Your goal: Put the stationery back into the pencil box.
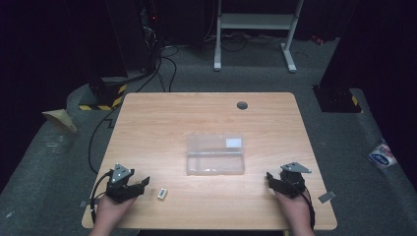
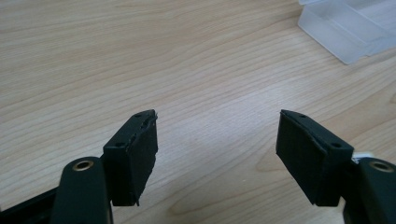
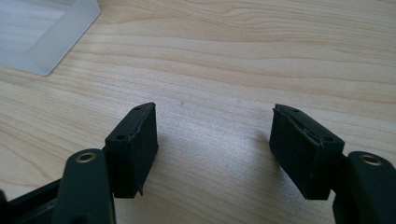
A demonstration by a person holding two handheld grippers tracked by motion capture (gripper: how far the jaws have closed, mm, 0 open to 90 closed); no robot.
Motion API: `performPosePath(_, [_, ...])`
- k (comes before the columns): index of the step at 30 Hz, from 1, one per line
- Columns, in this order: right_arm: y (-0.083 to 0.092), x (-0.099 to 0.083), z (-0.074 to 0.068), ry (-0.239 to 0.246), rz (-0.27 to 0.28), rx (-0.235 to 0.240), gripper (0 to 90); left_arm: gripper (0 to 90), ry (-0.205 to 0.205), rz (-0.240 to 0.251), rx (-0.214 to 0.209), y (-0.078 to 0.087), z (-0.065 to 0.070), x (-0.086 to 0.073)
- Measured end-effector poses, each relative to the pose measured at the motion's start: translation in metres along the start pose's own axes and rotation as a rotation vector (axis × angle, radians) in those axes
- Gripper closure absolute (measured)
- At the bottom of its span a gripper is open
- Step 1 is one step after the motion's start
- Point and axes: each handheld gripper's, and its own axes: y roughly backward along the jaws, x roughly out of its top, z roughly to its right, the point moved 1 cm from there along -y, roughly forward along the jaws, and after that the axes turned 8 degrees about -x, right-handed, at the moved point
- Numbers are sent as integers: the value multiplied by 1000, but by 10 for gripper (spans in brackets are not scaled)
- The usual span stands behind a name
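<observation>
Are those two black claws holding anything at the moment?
No. The left gripper and right gripper both stand open over bare table, with nothing between their jaws.

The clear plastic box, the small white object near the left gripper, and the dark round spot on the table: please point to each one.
Clear plastic box point(image 1: 215, 155), high view, middle of its top.
Small white object point(image 1: 162, 193), high view, its centre.
Dark round spot point(image 1: 242, 105), high view, its centre.
</observation>
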Motion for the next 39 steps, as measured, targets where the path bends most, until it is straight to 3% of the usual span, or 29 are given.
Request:
performPosePath(10, [0, 0, 0, 3, 1, 3, 321, 307, -19, 8, -38, -4, 18, 4])
performPosePath(26, [-1, 1, 0, 4, 2, 6, 322, 292, -51, -40, -85, -15, 51, -5])
performPosePath(35, [-1, 0, 0, 4, 2, 6, 322, 396, -43, -74, -115, -18, 56, -8])
performPosePath(39, [0, 0, 0, 4, 3, 4, 322, 450, -68, -91, -121, -19, 61, -11])
